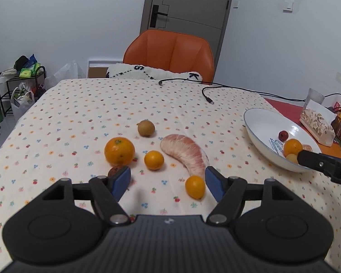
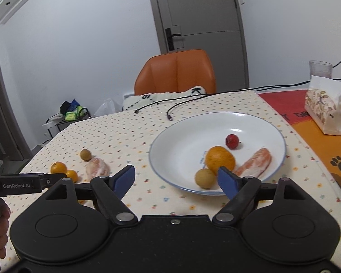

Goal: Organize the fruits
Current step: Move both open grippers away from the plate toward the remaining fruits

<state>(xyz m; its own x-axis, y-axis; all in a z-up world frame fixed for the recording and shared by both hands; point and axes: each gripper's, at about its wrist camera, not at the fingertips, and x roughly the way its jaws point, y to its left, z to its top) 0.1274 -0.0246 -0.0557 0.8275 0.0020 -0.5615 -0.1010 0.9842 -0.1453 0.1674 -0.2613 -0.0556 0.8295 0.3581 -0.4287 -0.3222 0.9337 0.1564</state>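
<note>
On the flowered tablecloth lie a big orange (image 1: 119, 151), a small orange (image 1: 154, 160), a smaller oval orange fruit (image 1: 195, 187), a brown round fruit (image 1: 146, 127) and a peeled pomelo segment (image 1: 186, 154). My left gripper (image 1: 168, 179) stands open just before them, pads touching nothing; a dark fruit (image 1: 113, 171) peeks from behind its left finger. The white plate (image 2: 161, 141) holds a red fruit (image 2: 232, 141), an orange (image 2: 219, 159), a yellowish round fruit (image 2: 205, 178) and a pomelo piece (image 2: 254, 162). My right gripper (image 2: 176, 179) is open at the plate's near rim, holding nothing.
An orange chair (image 1: 170, 52) stands at the far edge, with two black cables (image 1: 206, 93) trailing across the cloth. A patterned paper bag (image 2: 327, 113) and a glass (image 2: 319, 69) sit on the red-orange mat at right. A cluttered shelf (image 1: 16, 84) stands off to the left.
</note>
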